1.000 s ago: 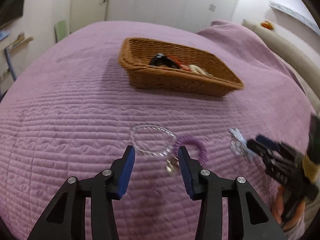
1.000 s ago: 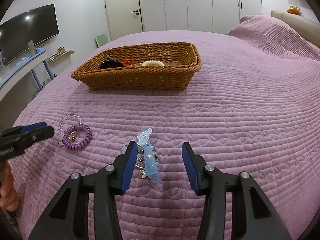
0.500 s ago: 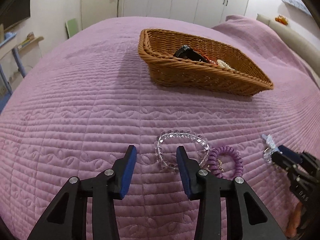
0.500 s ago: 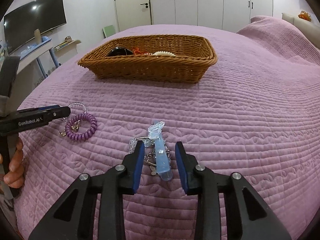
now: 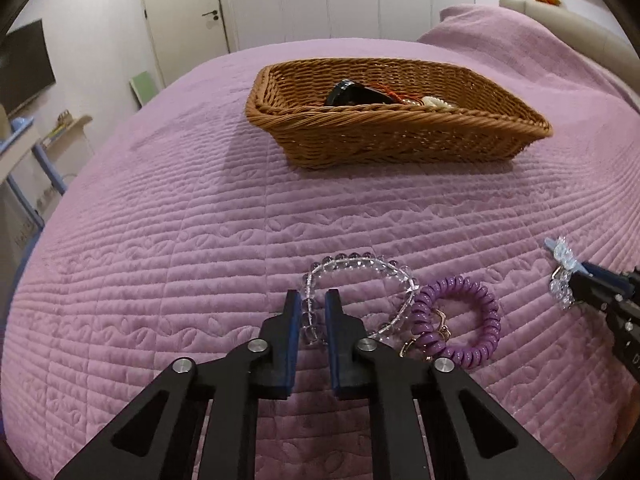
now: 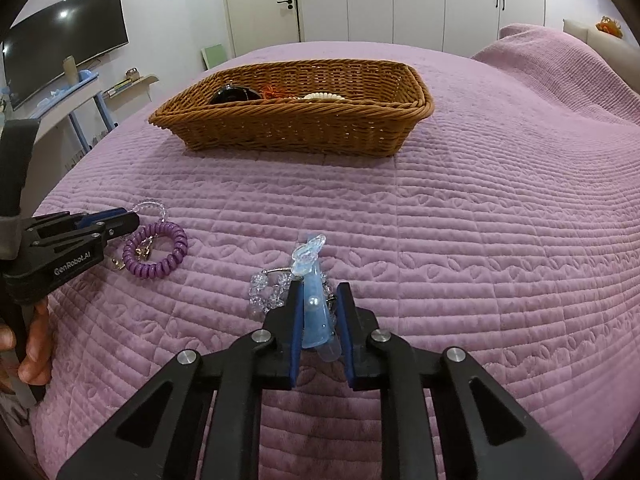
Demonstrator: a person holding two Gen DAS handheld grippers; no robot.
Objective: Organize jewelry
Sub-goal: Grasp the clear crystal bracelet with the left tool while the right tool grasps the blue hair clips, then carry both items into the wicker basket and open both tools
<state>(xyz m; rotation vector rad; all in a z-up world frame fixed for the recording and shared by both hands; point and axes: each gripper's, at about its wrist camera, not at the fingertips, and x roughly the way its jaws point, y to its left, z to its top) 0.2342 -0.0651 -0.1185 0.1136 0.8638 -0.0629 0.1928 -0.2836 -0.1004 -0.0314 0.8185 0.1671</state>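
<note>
Clear-bead bracelet (image 5: pixel 360 276), glassy round beads, beside purple coil band (image 5: pixel 460 320).

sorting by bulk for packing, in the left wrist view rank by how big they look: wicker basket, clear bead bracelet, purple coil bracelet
1. wicker basket, largest though farthest.
2. clear bead bracelet and purple coil bracelet: look about alike; part of the clear one lies behind the left hand-held gripper, so no ranking.

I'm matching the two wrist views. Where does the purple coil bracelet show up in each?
Left wrist: purple coil bracelet lies lower right of centre, just right of the left gripper.
Right wrist: it lies at mid-left, beside that same gripper.
Shared landmark: the wicker basket beyond it on the bedspread.
</note>
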